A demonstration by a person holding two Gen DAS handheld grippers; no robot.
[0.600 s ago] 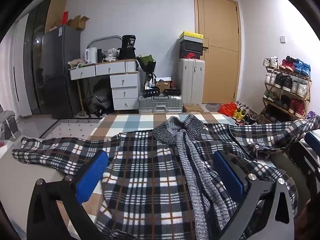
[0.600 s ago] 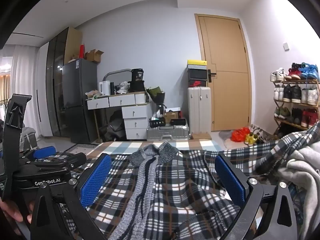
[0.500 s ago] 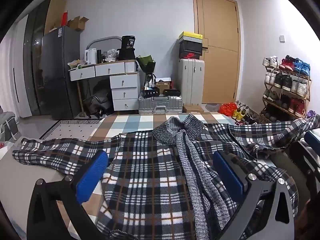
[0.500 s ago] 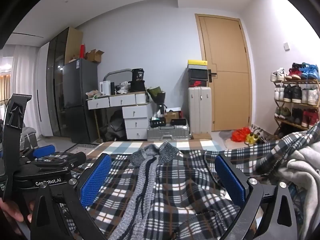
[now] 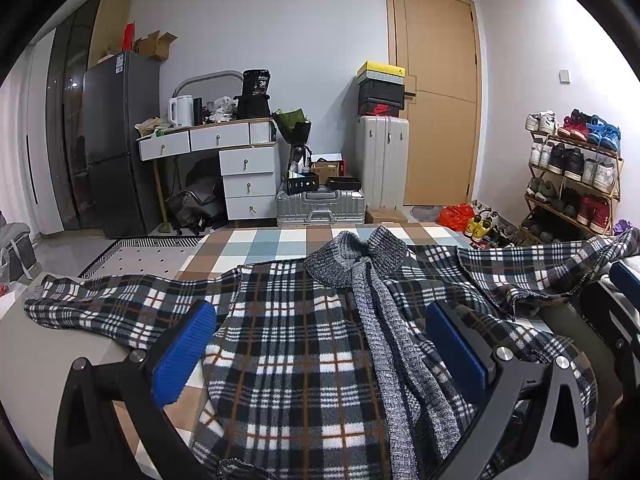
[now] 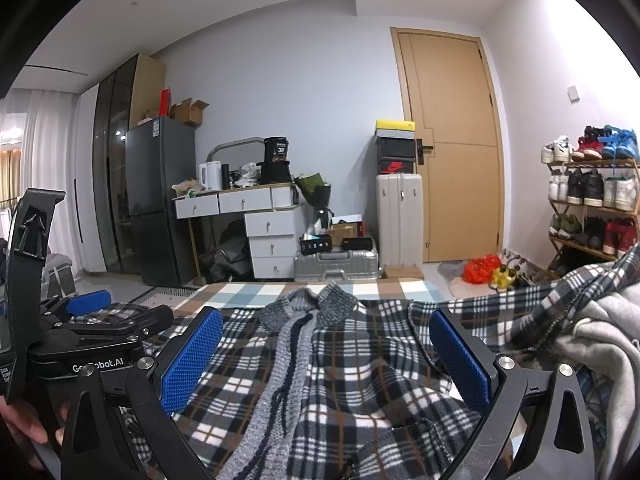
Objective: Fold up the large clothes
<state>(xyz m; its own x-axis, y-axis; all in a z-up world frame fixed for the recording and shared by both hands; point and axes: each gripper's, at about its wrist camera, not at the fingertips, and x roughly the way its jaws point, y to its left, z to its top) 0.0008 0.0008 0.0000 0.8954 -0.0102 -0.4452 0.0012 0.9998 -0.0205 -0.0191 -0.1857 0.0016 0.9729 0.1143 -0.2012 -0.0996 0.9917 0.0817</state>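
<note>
Both grippers hover tilted slightly down over the plaid jacket [image 5: 288, 344], left gripper [image 5: 320, 344] and right gripper [image 6: 326, 356] spread wide, holding nothing. The jacket lies flat on the checkered surface [image 5: 256, 246], grey collar [image 5: 356, 256] toward the door [image 5: 436, 92].

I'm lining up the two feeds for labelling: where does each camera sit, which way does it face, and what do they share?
Left wrist: on the left claw, angled down over the plaid jacket; its open blue fingers show.
Right wrist: on the right claw, facing more level toward the door; its open fingers, the left claw and a hand show.
Shared: jacket, grey knit collar, desk, shoe rack.
</note>
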